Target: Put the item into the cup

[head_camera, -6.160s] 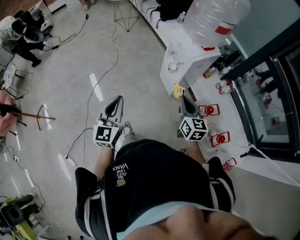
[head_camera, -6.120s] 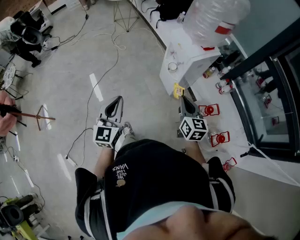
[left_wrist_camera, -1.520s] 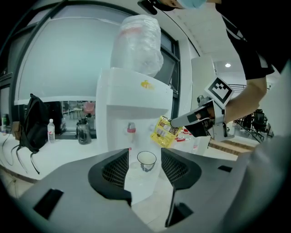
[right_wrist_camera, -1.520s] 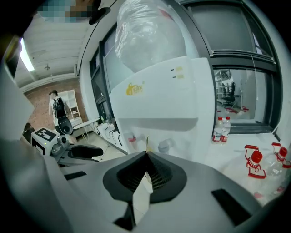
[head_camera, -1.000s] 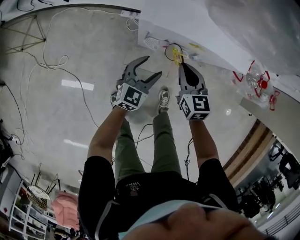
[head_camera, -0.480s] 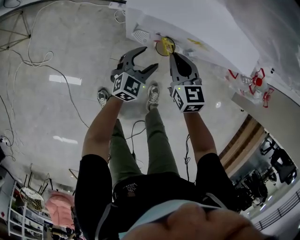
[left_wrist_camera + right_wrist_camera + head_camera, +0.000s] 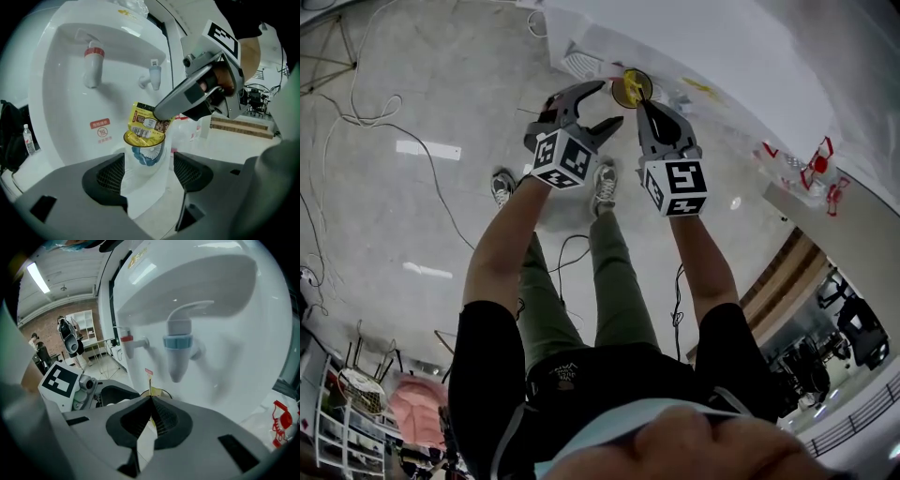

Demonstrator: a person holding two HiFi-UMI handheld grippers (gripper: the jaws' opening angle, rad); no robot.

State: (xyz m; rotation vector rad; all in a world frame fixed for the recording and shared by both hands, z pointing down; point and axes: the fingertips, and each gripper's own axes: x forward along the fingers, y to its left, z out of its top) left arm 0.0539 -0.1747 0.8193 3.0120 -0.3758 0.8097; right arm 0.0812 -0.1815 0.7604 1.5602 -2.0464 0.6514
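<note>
A white paper cup (image 7: 145, 152) with a blue pattern and a yellow inside stands in the alcove of a white water dispenser (image 7: 56, 93). My right gripper (image 7: 159, 112) is shut on a yellow sachet (image 7: 147, 123), whose lower end dips into the cup's mouth. In the right gripper view the sachet (image 7: 150, 380) shows edge-on between the closed jaws of my right gripper (image 7: 151, 401). My left gripper (image 7: 149, 176) is open, its pads either side of the cup's base and not pressing it. In the head view both the left gripper (image 7: 607, 103) and the right gripper (image 7: 645, 103) point at the cup (image 7: 630, 87).
A red tap (image 7: 93, 65) and a blue tap (image 7: 178, 345) hang above the cup. The dispenser wall curves closely round both grippers. Cables (image 7: 356, 84) lie on the floor, and red-printed bottles (image 7: 811, 159) stand to the right. People (image 7: 37, 350) stand far behind.
Both grippers have moved forward to the dispenser alcove. The sachet now reaches the cup's mouth. The left jaws stand slightly wider than a second ago.
</note>
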